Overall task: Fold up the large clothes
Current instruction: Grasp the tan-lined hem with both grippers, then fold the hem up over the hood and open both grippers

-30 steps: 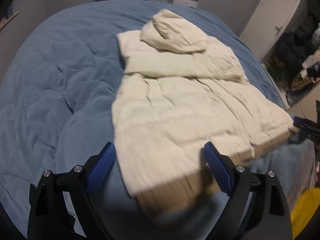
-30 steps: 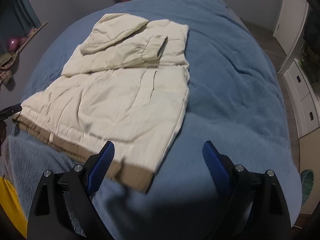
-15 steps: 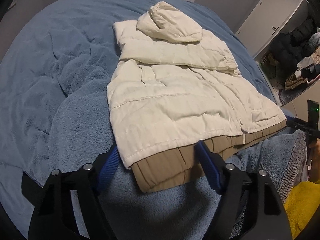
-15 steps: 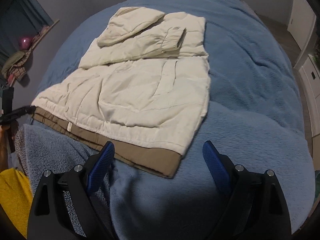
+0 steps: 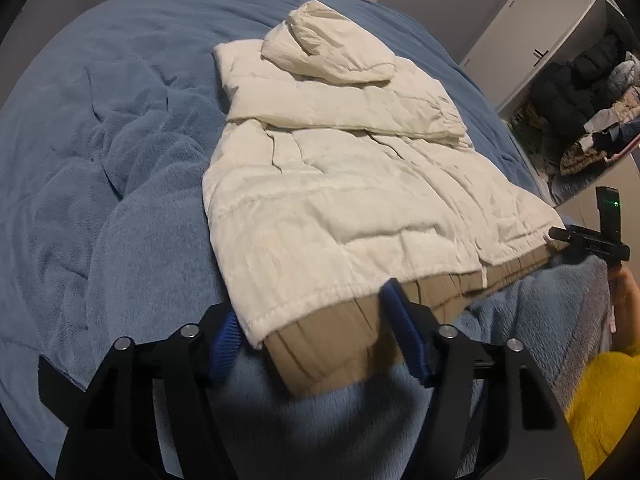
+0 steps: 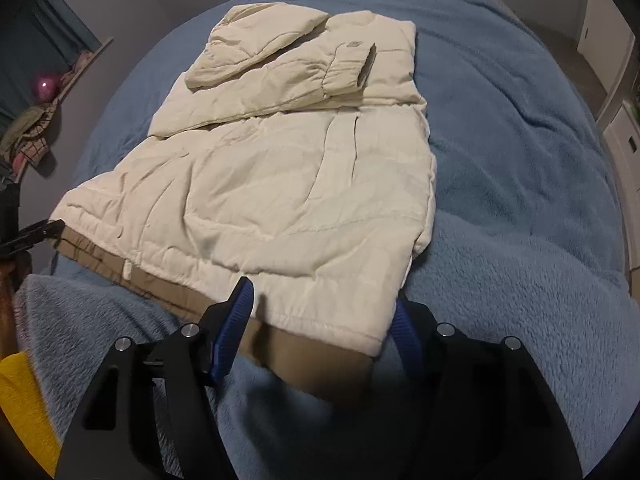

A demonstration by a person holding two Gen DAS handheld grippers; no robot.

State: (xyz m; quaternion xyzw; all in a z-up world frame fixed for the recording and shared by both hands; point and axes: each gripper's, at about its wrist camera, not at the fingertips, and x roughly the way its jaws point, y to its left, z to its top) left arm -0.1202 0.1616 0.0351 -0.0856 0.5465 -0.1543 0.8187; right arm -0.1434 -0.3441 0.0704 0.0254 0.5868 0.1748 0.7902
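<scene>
A cream puffer jacket [image 5: 340, 184] with a tan hem band [image 5: 340, 340] lies flat on the blue bed, hood and sleeves folded over its top. It also shows in the right wrist view [image 6: 280, 184]. My left gripper [image 5: 316, 320] is open, its blue fingers either side of the jacket's near left hem corner. My right gripper [image 6: 324, 320] is open, its fingers either side of the near right hem corner [image 6: 320, 352]. Neither is closed on the fabric.
The blue fleece blanket [image 5: 100, 160] covers the bed [image 6: 520, 120]. A wardrobe and a pile of dark clothes [image 5: 580, 80] stand at the right. A shelf with a pink ball [image 6: 46, 84] is at the left. A yellow sleeve [image 5: 600, 408] shows near the edge.
Both grippers have moved forward and down to the jacket's near hem, so each hem corner now lies between open fingers. The jacket itself has not moved.
</scene>
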